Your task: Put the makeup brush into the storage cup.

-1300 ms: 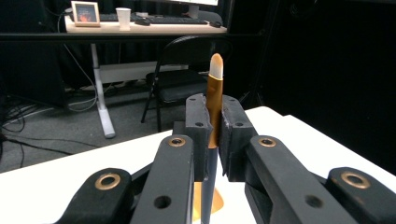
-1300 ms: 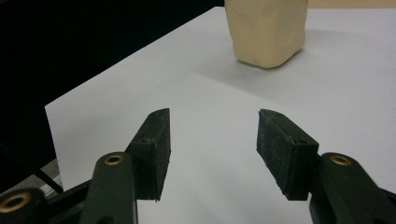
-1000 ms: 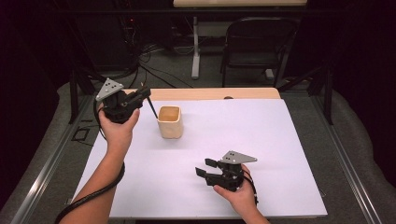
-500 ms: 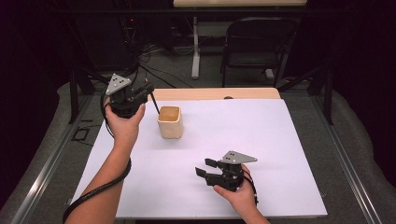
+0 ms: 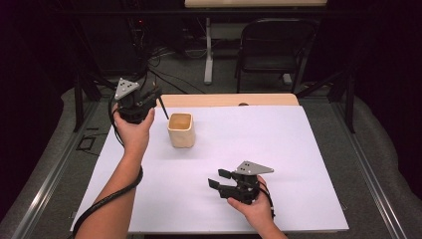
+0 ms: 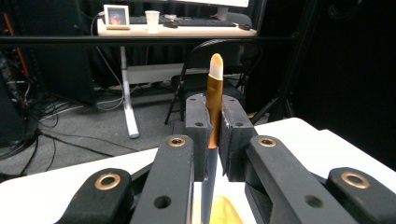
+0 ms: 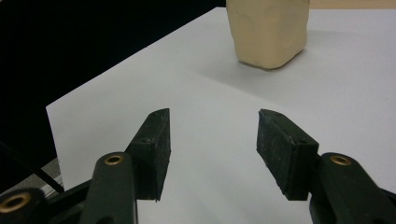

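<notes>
A beige cup [image 5: 180, 130] stands on the white table [image 5: 298, 144], left of centre toward the far side. My left gripper [image 5: 152, 94] hovers just left of the cup, shut on a thin pen [image 5: 162, 108] whose dark end slants down toward the cup's rim. In the left gripper view the pads of the left gripper [image 6: 215, 121] clamp that pen [image 6: 215, 88]; its gold upper part and white tip stick up past them. My right gripper [image 5: 215, 179] rests low near the front edge, open with nothing between its jaws. Over the right gripper [image 7: 212, 140], the cup [image 7: 270, 30] stands farther off.
A wooden strip [image 5: 229, 99] runs along the table's far edge. Beyond it are a black folding chair [image 5: 271, 50], a desk leg and floor cables. The desk [image 6: 177, 30] carries a cup and a keyboard.
The left hand has drifted slightly toward the far side with the pen still clamped. The right hand and the cup have stayed put.
</notes>
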Demonstrator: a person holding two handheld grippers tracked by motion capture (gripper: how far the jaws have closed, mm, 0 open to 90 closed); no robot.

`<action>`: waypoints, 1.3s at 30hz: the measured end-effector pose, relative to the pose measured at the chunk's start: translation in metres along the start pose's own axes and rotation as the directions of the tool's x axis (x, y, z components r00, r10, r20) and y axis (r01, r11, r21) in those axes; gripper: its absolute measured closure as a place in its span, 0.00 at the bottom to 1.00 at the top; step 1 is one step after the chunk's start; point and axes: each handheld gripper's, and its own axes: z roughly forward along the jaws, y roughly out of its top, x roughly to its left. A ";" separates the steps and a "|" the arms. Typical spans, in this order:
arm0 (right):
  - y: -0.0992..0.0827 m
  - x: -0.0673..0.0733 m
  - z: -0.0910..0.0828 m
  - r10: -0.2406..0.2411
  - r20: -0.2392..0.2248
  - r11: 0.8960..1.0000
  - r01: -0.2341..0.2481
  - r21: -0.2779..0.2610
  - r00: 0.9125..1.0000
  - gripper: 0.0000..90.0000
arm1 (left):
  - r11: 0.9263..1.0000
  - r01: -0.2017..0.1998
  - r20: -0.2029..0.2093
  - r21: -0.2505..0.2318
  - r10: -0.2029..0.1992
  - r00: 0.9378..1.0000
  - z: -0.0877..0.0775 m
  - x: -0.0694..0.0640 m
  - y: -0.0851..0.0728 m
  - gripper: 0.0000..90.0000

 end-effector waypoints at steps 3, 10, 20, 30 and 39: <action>0.000 0.000 0.000 -0.001 0.000 1.000 0.001 -0.003 1.000 0.50 | 1.000 0.012 -0.002 0.001 -0.012 1.000 0.002 0.001 -0.001 0.93; -0.001 0.000 0.001 -0.003 0.000 1.000 0.003 0.001 1.000 0.50 | 1.000 0.005 -0.032 0.008 -0.005 0.999 0.009 -0.002 -0.004 0.93; 0.000 0.000 0.000 -0.005 0.000 1.000 0.005 0.002 1.000 0.50 | 0.999 0.037 -0.077 -0.003 -0.037 0.996 0.013 0.005 -0.013 0.93; 0.000 0.000 0.000 -0.003 0.000 1.000 0.003 -0.001 1.000 0.50 | 0.999 0.037 -0.064 0.005 -0.036 0.997 0.018 0.003 -0.019 0.93; 0.000 0.000 0.001 -0.002 -0.002 1.000 0.002 -0.001 1.000 0.50 | 0.999 0.041 -0.059 0.011 -0.041 0.997 0.023 0.000 -0.025 0.93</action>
